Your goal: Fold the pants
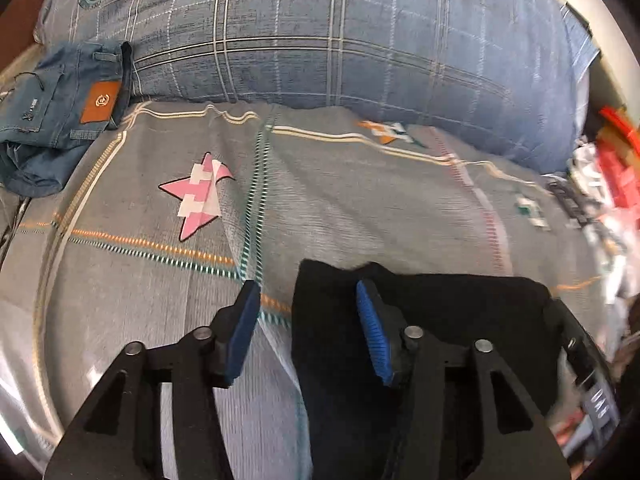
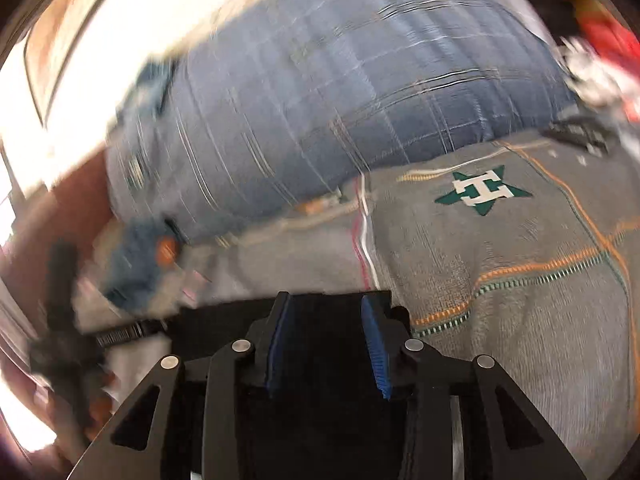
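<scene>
The black pants lie in a dark slab on the grey patterned bed sheet, at the lower right of the left wrist view. My left gripper is open. Its right finger rests over the pants' left edge, and its left finger is over bare sheet. In the blurred right wrist view the same black pants spread under my right gripper. Its blue pads stand apart with black cloth lying in the gap, not pinched.
Folded blue jeans with an orange patch lie at the far left, against a big blue plaid pillow across the back. Red and white clutter crowds the right edge. A pink star and a green star mark the sheet.
</scene>
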Motion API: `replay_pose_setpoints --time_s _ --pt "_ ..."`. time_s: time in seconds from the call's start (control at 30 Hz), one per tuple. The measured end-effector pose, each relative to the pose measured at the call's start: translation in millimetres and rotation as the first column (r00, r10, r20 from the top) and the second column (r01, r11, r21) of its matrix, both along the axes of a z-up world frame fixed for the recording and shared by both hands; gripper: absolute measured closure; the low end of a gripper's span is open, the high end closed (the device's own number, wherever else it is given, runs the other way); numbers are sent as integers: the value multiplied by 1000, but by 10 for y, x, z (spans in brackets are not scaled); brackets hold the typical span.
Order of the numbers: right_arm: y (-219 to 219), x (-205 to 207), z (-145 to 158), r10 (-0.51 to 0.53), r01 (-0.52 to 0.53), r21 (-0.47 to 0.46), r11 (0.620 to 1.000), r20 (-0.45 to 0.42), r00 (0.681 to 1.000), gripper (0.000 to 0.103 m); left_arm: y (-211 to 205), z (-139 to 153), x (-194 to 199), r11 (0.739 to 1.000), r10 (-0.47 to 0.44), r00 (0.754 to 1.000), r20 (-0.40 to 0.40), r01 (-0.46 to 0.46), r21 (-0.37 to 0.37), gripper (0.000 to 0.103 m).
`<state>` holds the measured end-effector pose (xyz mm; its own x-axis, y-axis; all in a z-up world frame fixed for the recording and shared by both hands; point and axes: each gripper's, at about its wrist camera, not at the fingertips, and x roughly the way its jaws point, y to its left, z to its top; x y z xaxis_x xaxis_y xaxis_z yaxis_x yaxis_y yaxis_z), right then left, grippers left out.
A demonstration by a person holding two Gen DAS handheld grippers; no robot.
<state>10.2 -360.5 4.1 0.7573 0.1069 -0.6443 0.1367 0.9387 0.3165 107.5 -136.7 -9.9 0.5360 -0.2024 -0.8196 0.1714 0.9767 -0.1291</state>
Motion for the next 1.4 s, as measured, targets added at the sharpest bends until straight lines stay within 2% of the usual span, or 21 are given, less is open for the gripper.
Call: replay_pose_setpoints --time_s 0.03,0.1,0.3,0.5,0.77,0.9,1.0,1.03,1.13,1.2,1.27,1.4 --pt "55 54 -107 12 -14 -53 998 -43 999 74 -3 -62 7 1000 14 1000 16 -14 23 26" --pt "59 67 -161 16 -18 -61 998 -25 1000 74 62 -117 17 998 64 997 48 -65 25 13" --pt "9 41 -170 16 -16 -3 1000 -3 1000 71 178 -80 105 998 48 999 -10 -48 -39 14" --pt "-41 40 -143 9 -9 36 999 6 1000 70 182 25 28 999 28 999 22 -27 -33 14" --pt "-86 -33 -49 6 -7 63 998 22 1000 69 227 46 21 999 29 999 25 -28 -37 14" --pt "-149 -82 -15 -20 18 72 997 32 999 60 235 87 -26 999 34 998 57 -33 -20 14" --pt "-207 -119 16 -42 39 74 997 40 998 58 274 143 -39 999 36 997 74 -36 -9 14" --pt "-230 -134 29 -55 51 73 996 45 997 53 302 165 -29 999 39 996 75 -38 -14 14" --pt "-329 -185 56 -92 85 103 991 65 994 40 468 243 12 996 70 993 91 -64 -69 14" --pt "-384 -201 45 -102 92 134 987 68 992 39 585 268 51 990 106 990 92 -97 -99 14" --pt "-391 -195 24 -97 87 151 985 61 993 39 652 260 87 986 127 989 75 -117 -117 14" --pt "-277 -123 -31 -40 35 129 991 35 999 39 623 135 119 983 86 996 -36 -91 -162 14"
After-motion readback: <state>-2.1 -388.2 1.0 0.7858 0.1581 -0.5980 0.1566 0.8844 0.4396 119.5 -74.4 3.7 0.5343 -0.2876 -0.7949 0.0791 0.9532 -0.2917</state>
